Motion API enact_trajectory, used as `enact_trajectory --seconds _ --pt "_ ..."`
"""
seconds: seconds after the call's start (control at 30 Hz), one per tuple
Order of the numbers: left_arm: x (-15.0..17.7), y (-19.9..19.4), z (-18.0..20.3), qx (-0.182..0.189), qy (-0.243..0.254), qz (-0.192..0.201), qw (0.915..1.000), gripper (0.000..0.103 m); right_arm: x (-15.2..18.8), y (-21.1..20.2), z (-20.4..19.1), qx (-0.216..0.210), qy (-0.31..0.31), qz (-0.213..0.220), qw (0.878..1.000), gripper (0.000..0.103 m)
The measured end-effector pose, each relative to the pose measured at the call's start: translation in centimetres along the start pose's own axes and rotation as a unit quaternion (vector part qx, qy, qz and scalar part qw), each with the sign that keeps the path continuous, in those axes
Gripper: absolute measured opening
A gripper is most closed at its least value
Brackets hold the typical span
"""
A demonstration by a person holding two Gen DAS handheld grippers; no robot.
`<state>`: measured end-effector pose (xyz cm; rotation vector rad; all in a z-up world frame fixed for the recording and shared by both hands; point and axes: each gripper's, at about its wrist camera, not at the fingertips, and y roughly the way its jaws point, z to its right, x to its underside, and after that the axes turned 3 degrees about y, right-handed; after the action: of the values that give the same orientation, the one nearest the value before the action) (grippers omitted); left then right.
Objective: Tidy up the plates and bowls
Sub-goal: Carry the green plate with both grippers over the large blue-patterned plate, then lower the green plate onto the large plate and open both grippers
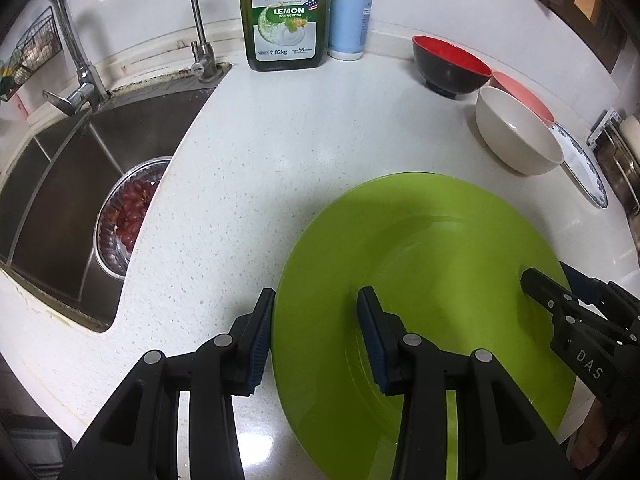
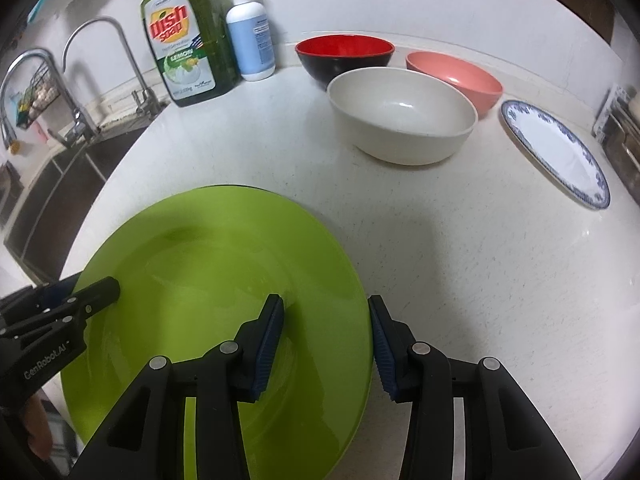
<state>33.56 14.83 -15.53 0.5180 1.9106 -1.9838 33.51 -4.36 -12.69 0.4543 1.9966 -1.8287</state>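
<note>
White speckled stone made up the bench (image 2: 440, 264), which curved around a steel sink (image 1: 60, 184) set into its left end. A metal colander of red grapes (image 1: 128, 216) sat in the sink, and two taps (image 1: 80, 80) rose behind the basin, with a wire basket (image 1: 32, 52) hanging on the wall above them. Pale wall ran along the back of the bench. Against it stood a big green dish soap bottle (image 2: 188, 52) and a white-and-blue pump bottle (image 2: 250, 36), close together.

Further right, three bowls were grouped near the wall: a red-and-black bowl (image 2: 344, 58), a pink bowl (image 2: 456, 76), and a cream bowl (image 2: 400, 120) in front of them. A white plate with a blue pattern (image 2: 560, 152) lay flat beside them, close to a metal rack (image 2: 620, 128) at the far right edge.

A large green plate (image 2: 208, 312) lay at the front of the bench, apart from the other dishes. The left gripper (image 1: 316, 336) straddled its left rim, one finger outside the edge and one over the plate's inner face. The right gripper (image 2: 326, 344) straddled the right rim the same way. Both pairs of fingers were spread partway, with gaps visible between the pads and the rim on each side, so neither was pinching the plate. Whether the plate rested fully on the bench was hard to tell.
</note>
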Motion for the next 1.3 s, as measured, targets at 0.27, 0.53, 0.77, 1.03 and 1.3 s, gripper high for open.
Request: enact_trajectory --seconds 0.27,0.53,0.77,1.03,1.3 --pt "-0.2 0.3 -0.2 -0.001 -0.006 -0.003 1.0000 0.041 -0.1 0.1 -0.5 0.010 -0.021 -0.001 1.000 0.046" --pt "-0.4 0.2 -0.1 -0.013 -0.007 -0.003 0.9999 0.045 -0.3 0.2 -0.7 0.009 -0.029 -0.005 1.000 0.047" --pt "-1.2 -0.9 0.2 -0.041 -0.002 0.019 0.9990 0.068 -0.6 0.3 -0.3 -0.008 -0.017 -0.015 1.000 0.055" --pt "-2.2 -1.9 2.1 -0.035 0.018 0.025 0.9989 0.083 -1.0 -1.2 1.0 -0.013 -0.005 -0.008 1.000 0.059" --pt "-3.9 -4.2 6.7 -0.007 0.060 0.059 0.9965 0.090 -1.5 -4.6 4.7 0.008 0.015 0.021 1.000 0.059"
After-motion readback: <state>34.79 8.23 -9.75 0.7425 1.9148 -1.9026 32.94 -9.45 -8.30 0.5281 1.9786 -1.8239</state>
